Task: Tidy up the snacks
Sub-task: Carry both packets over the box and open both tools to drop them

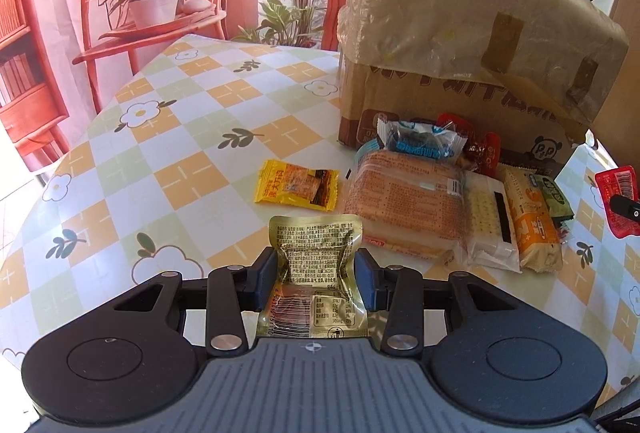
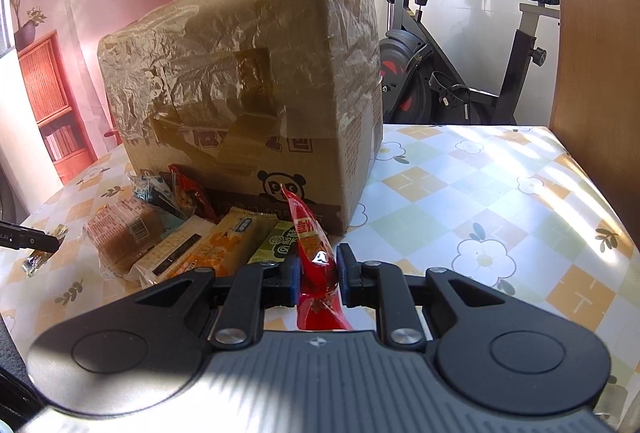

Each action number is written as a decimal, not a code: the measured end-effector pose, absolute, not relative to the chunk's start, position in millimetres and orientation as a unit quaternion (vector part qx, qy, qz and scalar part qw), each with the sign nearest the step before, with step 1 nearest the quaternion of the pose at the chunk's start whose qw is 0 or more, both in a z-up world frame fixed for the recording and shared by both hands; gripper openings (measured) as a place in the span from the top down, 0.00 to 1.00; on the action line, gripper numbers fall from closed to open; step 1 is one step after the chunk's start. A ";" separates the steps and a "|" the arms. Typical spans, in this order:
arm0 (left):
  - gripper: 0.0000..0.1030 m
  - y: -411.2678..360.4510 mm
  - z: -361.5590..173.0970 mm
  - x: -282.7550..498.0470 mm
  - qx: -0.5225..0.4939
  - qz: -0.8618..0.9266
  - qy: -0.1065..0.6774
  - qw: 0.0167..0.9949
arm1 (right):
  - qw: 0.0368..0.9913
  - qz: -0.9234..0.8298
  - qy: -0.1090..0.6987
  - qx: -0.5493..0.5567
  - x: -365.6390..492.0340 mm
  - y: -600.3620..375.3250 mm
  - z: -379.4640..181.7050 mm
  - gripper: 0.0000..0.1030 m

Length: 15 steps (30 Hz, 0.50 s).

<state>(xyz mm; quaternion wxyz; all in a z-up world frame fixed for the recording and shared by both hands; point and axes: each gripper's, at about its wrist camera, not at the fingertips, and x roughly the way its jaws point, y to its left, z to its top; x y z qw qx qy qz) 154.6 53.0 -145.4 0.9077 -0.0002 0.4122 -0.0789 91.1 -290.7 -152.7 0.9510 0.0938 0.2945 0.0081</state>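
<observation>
A table (image 1: 192, 137) with a checked, flower-print cloth carries a tape-wrapped cardboard box (image 1: 460, 45) and a row of snack packets lying against the box's near side.

The left gripper (image 1: 316, 273) is closed on a gold foil snack pouch (image 1: 316, 253). Its blue pads press both side edges, so the pouch buckles in the middle. The pouch's long axis runs straight out from the claw, and its top edge stands clear of the tablecloth.

The right gripper (image 2: 318, 273) is nearly shut on a red sachet (image 2: 316, 253), held edge-on, with its pointed tip aimed at the box.

Ahead and to the right of the left claw lies the row: a bread loaf pack (image 1: 404, 205), a cracker pack (image 1: 492, 225) and an orange biscuit bar (image 1: 532, 221), lying side by side and touching. A yellow packet (image 1: 296, 189) lies alone, just ahead of the held pouch, toward the table's middle. The left hand is nearer to it.

The box top is out of sight, so I cannot tell whether it is open. The packets behind the loaf are mostly hidden. The packet print is too small to read.
</observation>
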 end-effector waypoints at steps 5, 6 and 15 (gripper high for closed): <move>0.57 44.2 -118.9 159.7 0.003 -0.094 0.371 0.924 | 0.960 0.018 0.261 0.105 84.2 -292.8 -130.4 0.81; 0.57 41.4 -112.8 160.7 0.003 -0.098 0.360 0.928 | 0.960 0.020 0.255 0.113 82.9 -293.9 -125.6 0.81; 0.57 14.3 -43.0 178.1 -0.004 -0.143 0.262 0.954 | 0.972 0.055 0.175 0.148 94.9 -308.5 -52.9 0.81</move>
